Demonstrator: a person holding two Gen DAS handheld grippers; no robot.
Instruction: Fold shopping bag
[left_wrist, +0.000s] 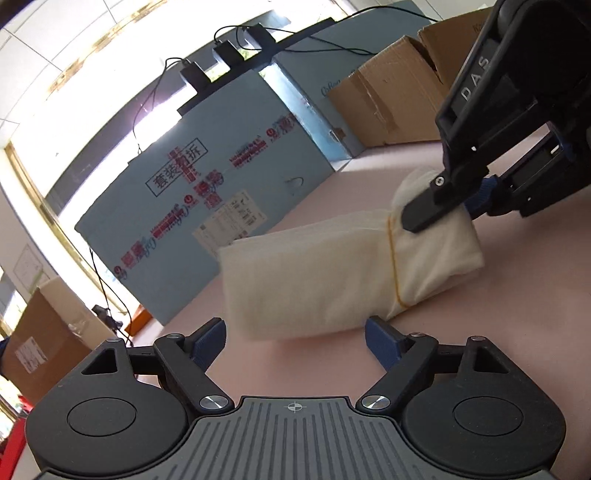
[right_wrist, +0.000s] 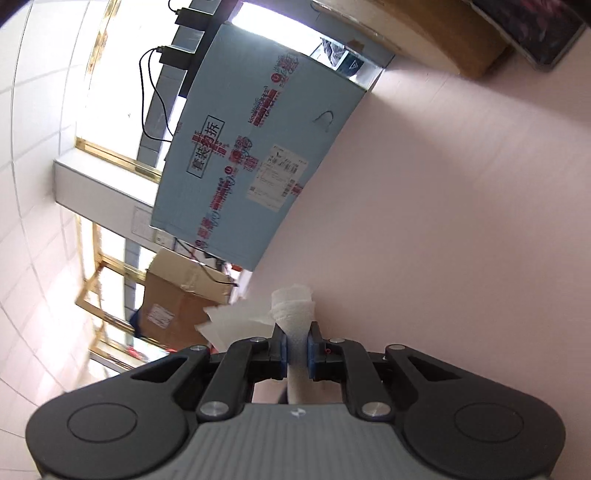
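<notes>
The folded shopping bag (left_wrist: 332, 273) is found lying lengthwise on the pink table (left_wrist: 480, 350), its far end pinched by the right gripper (right_wrist: 297, 349), its near end just ahead of the wide-open left gripper (left_wrist: 295, 341).

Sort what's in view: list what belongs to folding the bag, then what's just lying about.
Part of the job:
- white shopping bag, folded on the pink table
- right tongs, shut on the bag's end
- left tongs, open, near the bag

Lying about:
- blue carton
- brown cardboard boxes
</notes>
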